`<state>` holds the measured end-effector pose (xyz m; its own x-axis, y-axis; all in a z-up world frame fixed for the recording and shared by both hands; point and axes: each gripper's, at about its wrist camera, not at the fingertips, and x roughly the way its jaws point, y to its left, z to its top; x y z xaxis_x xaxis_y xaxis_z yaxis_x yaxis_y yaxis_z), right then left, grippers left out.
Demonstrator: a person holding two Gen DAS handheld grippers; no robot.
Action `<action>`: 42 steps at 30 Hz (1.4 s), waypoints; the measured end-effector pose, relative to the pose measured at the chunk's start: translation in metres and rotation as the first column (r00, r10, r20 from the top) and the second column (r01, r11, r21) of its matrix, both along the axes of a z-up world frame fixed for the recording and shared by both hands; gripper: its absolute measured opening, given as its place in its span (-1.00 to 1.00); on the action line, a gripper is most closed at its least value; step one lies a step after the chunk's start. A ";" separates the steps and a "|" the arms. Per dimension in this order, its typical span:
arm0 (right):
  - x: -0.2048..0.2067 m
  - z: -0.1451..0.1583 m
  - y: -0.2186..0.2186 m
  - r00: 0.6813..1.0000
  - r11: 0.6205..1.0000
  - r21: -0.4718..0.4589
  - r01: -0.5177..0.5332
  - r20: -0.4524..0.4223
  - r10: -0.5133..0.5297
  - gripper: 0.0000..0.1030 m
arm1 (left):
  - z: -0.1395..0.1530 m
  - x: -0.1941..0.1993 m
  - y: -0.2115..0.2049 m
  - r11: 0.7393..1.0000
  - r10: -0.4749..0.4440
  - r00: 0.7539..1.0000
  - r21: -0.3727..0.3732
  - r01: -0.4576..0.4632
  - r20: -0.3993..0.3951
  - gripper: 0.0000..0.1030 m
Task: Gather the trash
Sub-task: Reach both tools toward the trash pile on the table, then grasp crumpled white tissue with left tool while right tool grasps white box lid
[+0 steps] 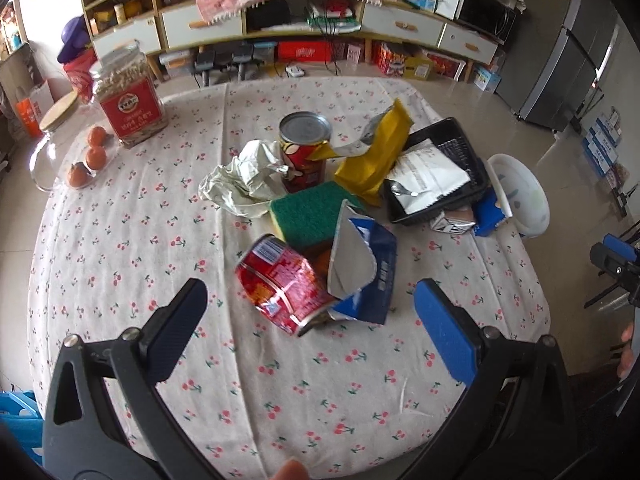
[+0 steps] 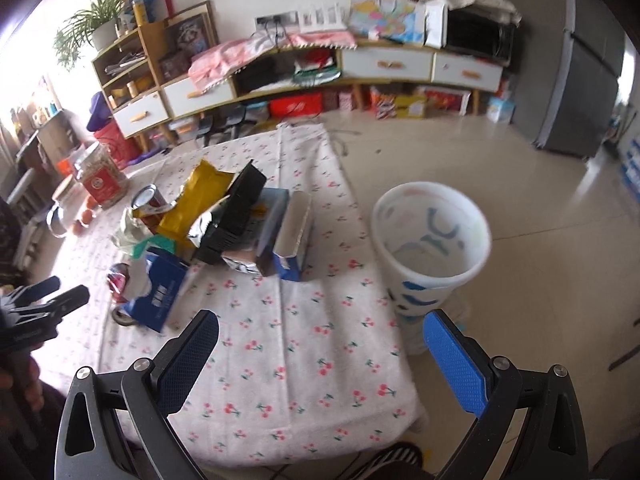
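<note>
Trash is heaped mid-table: a crushed red can (image 1: 284,286), a torn blue carton (image 1: 366,272), a green sponge (image 1: 310,214), an upright red tin (image 1: 304,152), crumpled paper (image 1: 244,178), a yellow bag (image 1: 378,150) and a black tray (image 1: 472,200) holding a white packet. My left gripper (image 1: 310,316) hangs open just in front of the crushed can, nothing between its fingers. My right gripper (image 2: 320,354) is open and empty over the table's near right corner, beside the white bin (image 2: 432,240) on the floor. The blue carton (image 2: 160,292) lies to its left.
A cherry-print cloth (image 1: 280,400) covers the table. A red-labelled jar (image 1: 128,96), a glass jar (image 1: 52,140) and three oranges (image 1: 96,156) sit at the far left. A cabinet (image 1: 320,20) lines the back wall, a fridge (image 1: 568,52) stands far right.
</note>
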<state>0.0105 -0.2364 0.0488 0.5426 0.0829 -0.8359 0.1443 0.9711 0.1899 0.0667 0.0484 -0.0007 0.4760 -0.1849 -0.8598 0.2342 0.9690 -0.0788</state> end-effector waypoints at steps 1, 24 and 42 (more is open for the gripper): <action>0.007 0.002 0.000 1.000 1.000 -0.017 -0.007 -0.011 0.006 1.00 | -0.001 0.008 0.001 1.000 -0.010 1.000 0.004 0.010 -0.023 0.99; 0.122 -0.055 -0.001 0.995 0.999 0.042 -0.020 -0.098 0.024 1.00 | -0.063 0.135 0.034 1.000 -0.019 0.988 -0.015 0.017 -0.151 0.57; 0.136 -0.080 0.005 0.991 0.994 0.107 -0.012 -0.134 0.027 0.28 | -0.042 0.117 0.061 0.987 0.055 0.993 -0.145 -0.069 -0.102 -0.37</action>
